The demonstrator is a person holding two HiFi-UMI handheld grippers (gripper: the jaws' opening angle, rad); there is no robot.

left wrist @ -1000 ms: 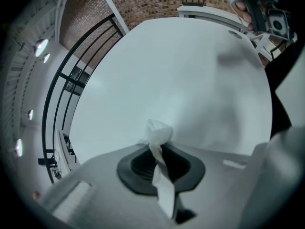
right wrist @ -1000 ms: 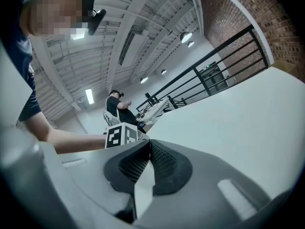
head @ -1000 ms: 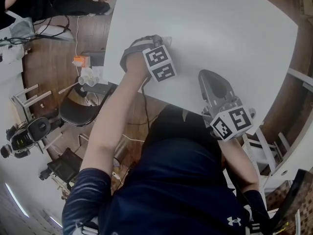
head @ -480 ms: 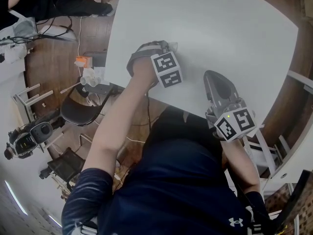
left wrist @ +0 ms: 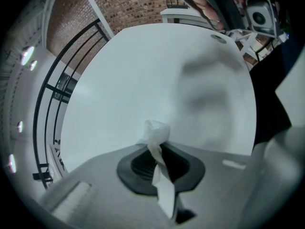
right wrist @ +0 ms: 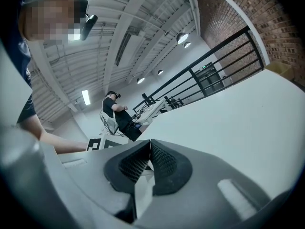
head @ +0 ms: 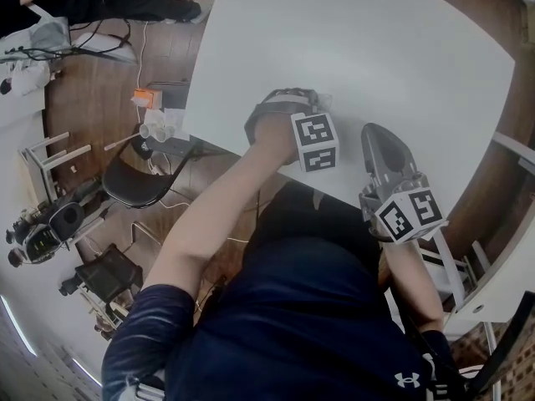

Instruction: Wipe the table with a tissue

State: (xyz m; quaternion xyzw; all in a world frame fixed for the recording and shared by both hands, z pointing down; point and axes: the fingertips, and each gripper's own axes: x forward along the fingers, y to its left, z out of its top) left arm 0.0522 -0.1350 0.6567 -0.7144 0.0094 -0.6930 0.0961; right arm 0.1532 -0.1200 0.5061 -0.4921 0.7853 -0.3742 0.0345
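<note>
Wiping looks to be the step in hand. The white desk (head: 376, 48) is bare. The left gripper (left wrist: 153, 149) stands nose-down on it close to the near edge, clenched on a strip of tissue (left wrist: 157, 131). The tissue's crumpled end sticks out past the tips against the surface. The right gripper (right wrist: 149, 147) lies low over the same edge, just beside the left one and toward the near right corner. Its jaws are pressed together on nothing, so it takes no part in the work.

The next move probably calls for a steady sweep toward the far edge. It needs enough downward press to keep the wad in contact, and a firm grip so the thin paper neither slips out nor tears.

Only the right gripper stands in the way of a stroke to the right, so it would have to lift clear.

A black chair (head: 138, 182), a cluster of paper cups (head: 155, 130) and a small orange box (head: 144, 98) lie beyond the desk's left edge. All three are well apart from the wiping.
</note>
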